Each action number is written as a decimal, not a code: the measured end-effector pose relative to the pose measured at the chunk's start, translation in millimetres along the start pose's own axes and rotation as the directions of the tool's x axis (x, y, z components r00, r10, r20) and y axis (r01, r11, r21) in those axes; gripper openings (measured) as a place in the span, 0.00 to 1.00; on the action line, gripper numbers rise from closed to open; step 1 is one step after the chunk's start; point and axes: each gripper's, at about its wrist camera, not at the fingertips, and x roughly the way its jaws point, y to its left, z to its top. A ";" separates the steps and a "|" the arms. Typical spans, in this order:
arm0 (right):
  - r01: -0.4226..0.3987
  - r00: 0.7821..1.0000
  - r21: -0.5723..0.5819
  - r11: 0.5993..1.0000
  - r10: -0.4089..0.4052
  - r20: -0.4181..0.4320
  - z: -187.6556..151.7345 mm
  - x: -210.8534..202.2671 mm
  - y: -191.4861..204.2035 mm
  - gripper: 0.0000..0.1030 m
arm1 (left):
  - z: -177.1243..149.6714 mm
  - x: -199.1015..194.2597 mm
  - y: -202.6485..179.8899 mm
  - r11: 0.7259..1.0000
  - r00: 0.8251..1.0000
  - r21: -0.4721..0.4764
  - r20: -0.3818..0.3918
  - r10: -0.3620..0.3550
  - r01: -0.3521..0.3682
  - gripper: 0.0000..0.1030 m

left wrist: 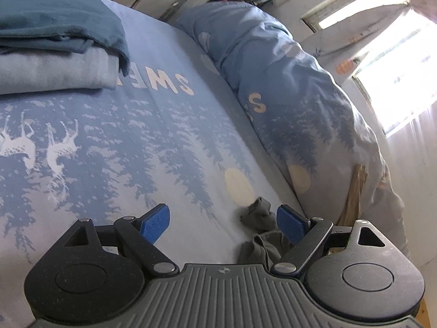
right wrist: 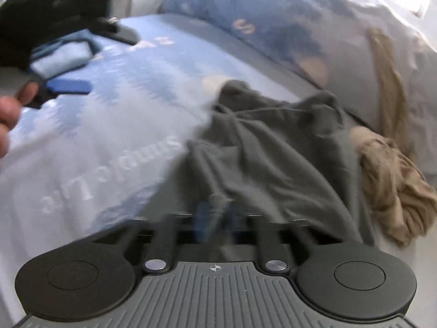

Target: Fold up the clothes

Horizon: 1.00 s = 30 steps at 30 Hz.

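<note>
Crumpled near the bed (left wrist: 191, 142) edge beside the duvet (left wrist: 273, 82) lies the grey garment (right wrist: 273, 150), pinched at its near hem by closed right gripper (right wrist: 215, 218), left gripper (left wrist: 222, 222) wide, empty, ready to spread it.

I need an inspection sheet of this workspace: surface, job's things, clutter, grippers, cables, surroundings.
Surface: bed sheet, blue with deer and tree print.
Job's things: grey garment crumpled on the sheet; tan garment bunched beside it; folded stack at the far side.
Clutter: rolled duvet along the bed's edge.
Grippers: left gripper open, grey cloth at one finger; right gripper shut, blurred, at the grey garment's edge.
Cables: nothing seen.
Surroundings: bright window, curtain.
</note>
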 end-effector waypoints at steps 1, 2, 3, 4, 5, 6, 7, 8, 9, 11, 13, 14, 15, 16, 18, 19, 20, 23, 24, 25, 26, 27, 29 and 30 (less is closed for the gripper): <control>0.009 1.000 0.044 0.999 -0.010 0.019 -3.8 -4.5 -8.3 0.08 | -3.1 4.7 -3.8 1.000 0.999 0.018 -0.031 -0.013 0.014 0.88; 0.018 0.999 0.090 0.996 -0.022 0.039 -8.1 -9.6 -17.3 0.08 | -6.1 9.3 -7.5 0.999 0.998 0.035 -0.063 -0.025 0.028 0.88; 0.031 0.997 0.148 0.989 -0.040 0.064 -14.6 -17.9 -30.3 0.08 | -10.6 13.5 -12.8 0.997 0.995 0.063 -0.091 -0.035 0.040 0.88; 0.043 0.995 0.213 0.976 -0.061 0.080 -22.8 -26.4 -45.3 0.08 | -15.7 17.3 -18.8 0.994 0.992 0.095 -0.117 -0.042 0.053 0.88; 0.054 0.992 0.278 0.959 -0.082 0.092 -31.3 -34.6 -60.4 0.08 | -20.7 21.2 -24.7 0.990 0.988 0.126 -0.144 -0.048 0.067 0.88; 0.057 0.991 0.347 0.936 -0.095 0.094 -41.6 -41.2 -76.6 0.08 | -27.8 24.1 -33.4 0.981 0.986 0.174 -0.161 -0.054 0.082 0.88; 0.053 0.991 0.414 0.909 -0.098 0.088 -53.6 -45.9 -92.9 0.09 | -33.9 25.9 -41.1 0.971 0.983 0.217 -0.173 -0.063 0.100 0.88; 0.047 0.992 0.470 0.881 -0.095 0.079 -66.0 -48.8 -107.1 0.10 | -41.7 28.4 -51.2 0.954 0.977 0.269 -0.198 -0.080 0.132 0.88; 0.042 0.994 0.527 0.849 -0.088 0.061 -79.8 -50.1 -121.4 0.13 | -49.6 30.1 -60.6 0.934 0.971 0.317 -0.222 -0.093 0.162 0.88; 0.053 0.997 0.596 0.802 -0.078 0.017 -100.2 -49.1 -141.5 0.15 | -67.4 32.2 -79.7 0.882 0.958 0.418 -0.264 -0.109 0.216 0.88; 0.101 0.993 0.636 0.765 -0.118 -0.015 -118.8 -53.8 -154.1 0.18 | -84.9 34.6 -95.9 0.826 0.950 0.505 -0.293 -0.108 0.249 0.88; 0.108 0.991 0.643 0.758 -0.130 -0.013 -126.6 -58.2 -156.2 0.21 | -93.0 36.8 -102.7 0.805 0.947 0.534 -0.304 -0.103 0.259 0.88; 0.115 0.990 0.650 0.751 -0.142 -0.011 -134.4 -62.5 -158.3 0.25 | -100.8 40.0 -108.1 0.792 0.944 0.549 -0.316 -0.097 0.266 0.88; 0.122 0.988 0.656 0.745 -0.154 -0.008 -141.5 -66.8 -159.9 0.31 | -107.0 43.5 -110.6 0.791 0.941 0.550 -0.326 -0.091 0.267 0.88; 0.120 0.984 0.654 0.747 -0.175 0.019 -150.2 -77.2 -157.1 0.41 | -117.9 51.1 -113.1 0.799 0.938 0.544 -0.339 -0.072 0.258 0.88; 0.107 0.982 0.650 0.752 -0.181 0.048 -154.5 -83.5 -153.9 0.46 | -121.2 54.8 -112.8 0.806 0.939 0.539 -0.339 -0.059 0.245 0.88; 0.088 0.981 0.646 0.758 -0.177 0.074 -156.0 -89.2 -150.8 0.50 | -124.8 58.5 -112.5 0.814 0.940 0.532 -0.336 -0.050 0.233 0.88; 0.054 0.975 0.645 0.763 -0.179 0.131 -166.0 -100.6 -144.2 0.53 | -129.8 64.9 -106.8 0.862 0.944 0.466 -0.327 -0.039 0.197 0.88; 0.040 0.975 0.640 0.767 -0.171 0.144 -168.2 -102.1 -142.3 0.54 | -130.6 67.0 -104.7 0.873 0.942 0.445 -0.332 -0.047 0.200 0.88; 0.028 0.973 0.635 0.772 -0.166 0.158 -169.8 -103.2 -140.7 0.54 | -131.4 69.3 -102.9 0.880 0.939 0.426 -0.340 -0.059 0.210 0.88; 0.013 0.972 0.632 0.775 -0.158 0.175 -172.1 -105.3 -139.2 0.54 | -132.2 71.7 -101.1 0.887 0.935 0.406 -0.348 -0.071 0.219 0.88; -0.003 0.970 0.630 0.777 -0.151 0.192 -174.5 -107.6 -137.7 0.54 | -133.2 73.0 -100.4 0.888 0.933 0.399 -0.351 -0.085 0.231 0.88; -0.037 0.965 0.635 0.771 -0.138 0.224 -179.1 -113.4 -134.3 0.55 | -134.4 74.8 -99.1 0.882 0.924 0.382 -0.357 -0.134 0.275 0.88; -0.053 0.963 0.639 0.767 -0.129 0.235 -180.8 -114.8 -133.6 0.55 | -134.3 75.9 -98.0 0.880 0.919 0.370 -0.360 -0.159 0.297 0.88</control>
